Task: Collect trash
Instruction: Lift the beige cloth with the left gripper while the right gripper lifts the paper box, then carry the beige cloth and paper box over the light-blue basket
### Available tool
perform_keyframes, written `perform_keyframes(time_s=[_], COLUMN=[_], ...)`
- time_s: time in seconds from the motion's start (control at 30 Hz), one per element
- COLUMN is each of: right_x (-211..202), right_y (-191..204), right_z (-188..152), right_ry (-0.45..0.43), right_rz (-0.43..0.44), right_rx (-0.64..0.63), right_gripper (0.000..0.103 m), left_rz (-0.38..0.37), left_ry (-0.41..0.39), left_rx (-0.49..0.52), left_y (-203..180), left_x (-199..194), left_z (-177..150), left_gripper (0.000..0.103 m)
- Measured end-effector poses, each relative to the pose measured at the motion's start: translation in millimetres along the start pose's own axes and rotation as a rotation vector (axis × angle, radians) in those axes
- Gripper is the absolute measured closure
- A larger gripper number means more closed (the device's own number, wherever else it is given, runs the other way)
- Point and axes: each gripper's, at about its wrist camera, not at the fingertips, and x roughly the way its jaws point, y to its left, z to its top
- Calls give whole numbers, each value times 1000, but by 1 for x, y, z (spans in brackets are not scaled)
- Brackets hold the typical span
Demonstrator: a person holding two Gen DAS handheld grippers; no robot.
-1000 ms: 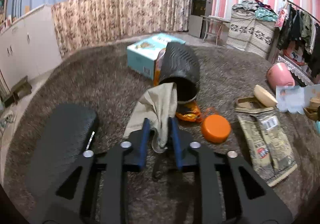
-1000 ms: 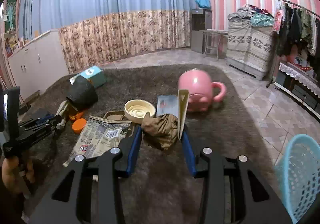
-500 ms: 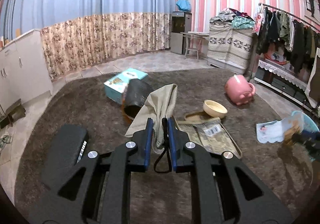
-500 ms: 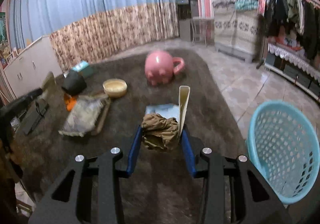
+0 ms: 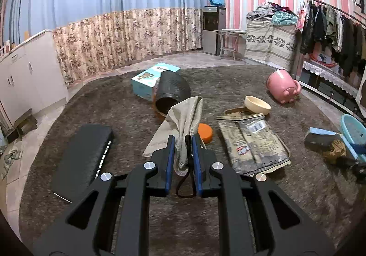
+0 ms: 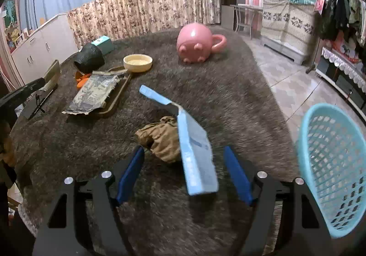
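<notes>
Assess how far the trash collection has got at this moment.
Done: nothing visible inside the light blue plastic basket. In hand: left tongs clamp a beige cloth; right tongs are opening around a brown crumpled wad and blue paper. Left: grey wrappers, orange lid.

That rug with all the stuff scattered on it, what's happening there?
A person holding a gripper tool in each hand is picking up litter. The left gripper is shut on a beige cloth mask, held above the rug. The right gripper is opening, with a crumpled brown wad and a blue carton loose between its fingers, beside the blue basket. A flattened bag, an orange lid and a cream bowl lie on the rug.
</notes>
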Motion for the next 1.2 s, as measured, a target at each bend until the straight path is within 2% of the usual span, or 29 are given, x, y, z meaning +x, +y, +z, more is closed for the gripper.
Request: perform_keyframes(time_s=[0.17,0.27,0.37,0.5,0.57,0.63,0.77,0.9,1.03,1.1,1.2], right_x=[-31,-24,-13,-6,-9,-9,-5,-15,-13,-10,-11], right_y=[-16,-23,-13,-11,-16,-19,-15,-20,-36,-39,-36], right_z=[6,5,1,0,1,3,8,15,12,11,13], right_ry=[-99,-69,-22,8,-11,-23,-31,-70,-56,-49,-61], right_rz=[-13,3,7,-30,-39,-12,14,9,7,24,-2], right_rx=[31,58,-3,-48,-42,-31,-52,-33,25,56,48], right_gripper=[31,31,33,60,67,72,91,93,93,93,93], left_rz=[12,15,15,14,14,8,6,5,-4,-25,-70], left_ry=[0,3,4,3,2,2,-5,-12,-10,-12,-17], left_rx=[-10,-22,-19,-1,2,4,18,29,41,40,40], left_y=[10,13,13,10,7,5,-2,-8,-16,-23,-39], left_x=[1,4,5,8,8,9,8,8,11,11,11], left_z=[0,1,1,1,1,2,3,5,10,15,26], left_gripper=[89,89,89,89,89,89,89,89,89,89,89])
